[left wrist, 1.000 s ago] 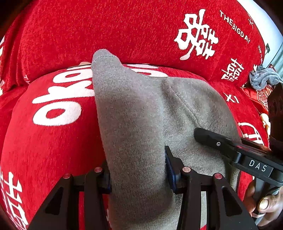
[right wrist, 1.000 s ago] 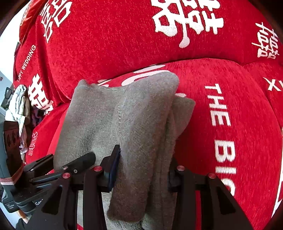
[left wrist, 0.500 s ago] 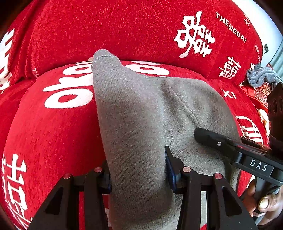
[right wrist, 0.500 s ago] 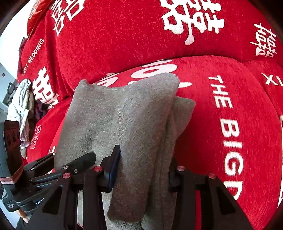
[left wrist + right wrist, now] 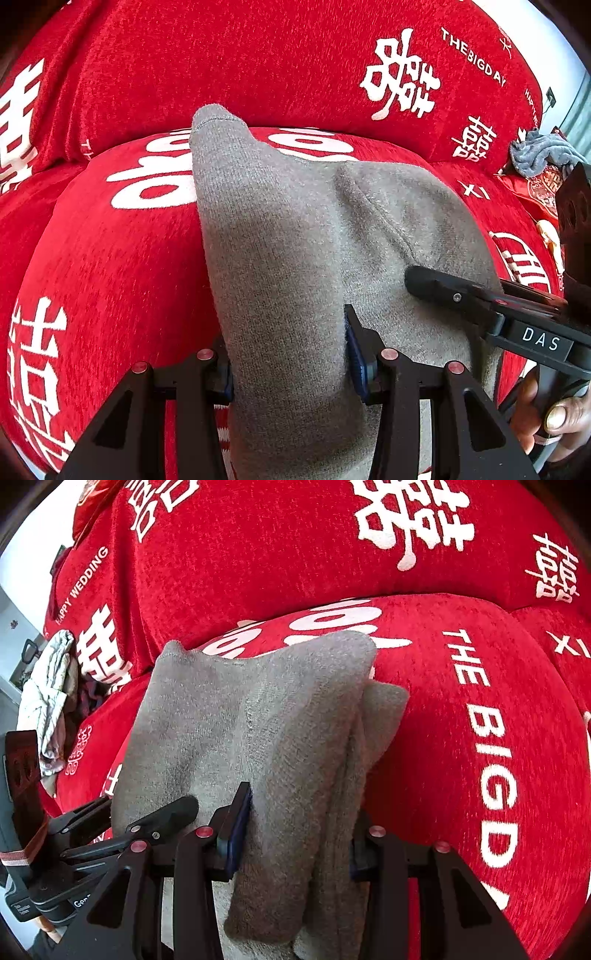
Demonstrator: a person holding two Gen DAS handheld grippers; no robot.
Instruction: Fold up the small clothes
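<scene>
Both the left gripper (image 5: 290, 354) and the right gripper (image 5: 295, 834) are clamped on the grey garment (image 5: 295, 240), which hangs over the red sofa cushion (image 5: 110, 258). Uneven pulling may let the thick fold slip. Beside the cushion lies a grey cloth (image 5: 535, 153); nothing blocks the way.

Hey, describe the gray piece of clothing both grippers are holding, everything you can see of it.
The gray garment is a small, soft, fuzzy knit piece, plain gray with no print. It is bunched into thick vertical folds, with a stitched seam running across one panel and a narrow hemmed end pointing up toward the backrest. The left gripper and the right gripper each pinch a fold of it between their fingers. Beneath and behind it is the red sofa cover with white lettering; whether the cloth rests on the cushion cannot be told.
</scene>
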